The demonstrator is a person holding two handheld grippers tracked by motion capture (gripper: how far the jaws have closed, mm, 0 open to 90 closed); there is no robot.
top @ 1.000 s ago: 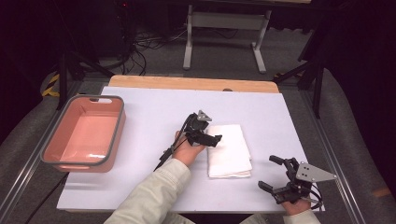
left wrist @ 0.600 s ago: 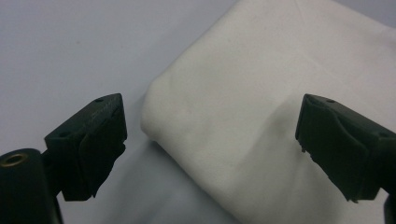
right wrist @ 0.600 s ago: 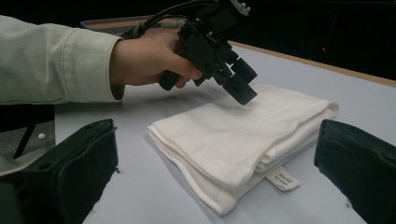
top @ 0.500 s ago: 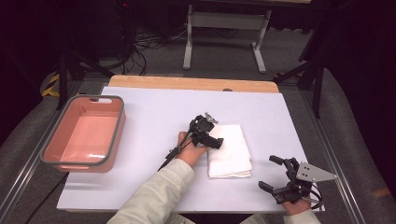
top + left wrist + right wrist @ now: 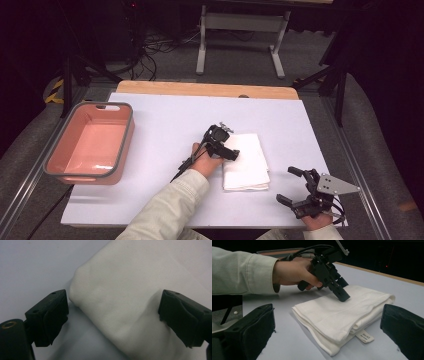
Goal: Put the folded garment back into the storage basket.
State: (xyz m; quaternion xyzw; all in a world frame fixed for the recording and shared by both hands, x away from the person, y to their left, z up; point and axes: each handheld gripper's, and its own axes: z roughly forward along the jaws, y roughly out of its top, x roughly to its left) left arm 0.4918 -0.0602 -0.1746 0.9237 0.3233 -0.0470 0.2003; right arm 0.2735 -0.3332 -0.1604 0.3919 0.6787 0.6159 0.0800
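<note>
White folded cloth [image 5: 246,161] is seen lying flat right of the middle of the pale table surface [image 5: 165,115], well apart from a salmon-pink tub [image 5: 90,145] near the left edge. It is judged soft, light and limp, likely to sag and unfold if lifted by one layer, so a pinch through all layers at a corner or folded edge is suggested. The left gripper [image 5: 231,152] is lowered over the cloth's left edge, its jaws spread wide and nothing clamped. The right gripper [image 5: 291,186] is held near the front right corner, jaws also wide apart. A small sewn label [image 5: 364,336] is visible at one corner, its print too small to be read.
</note>
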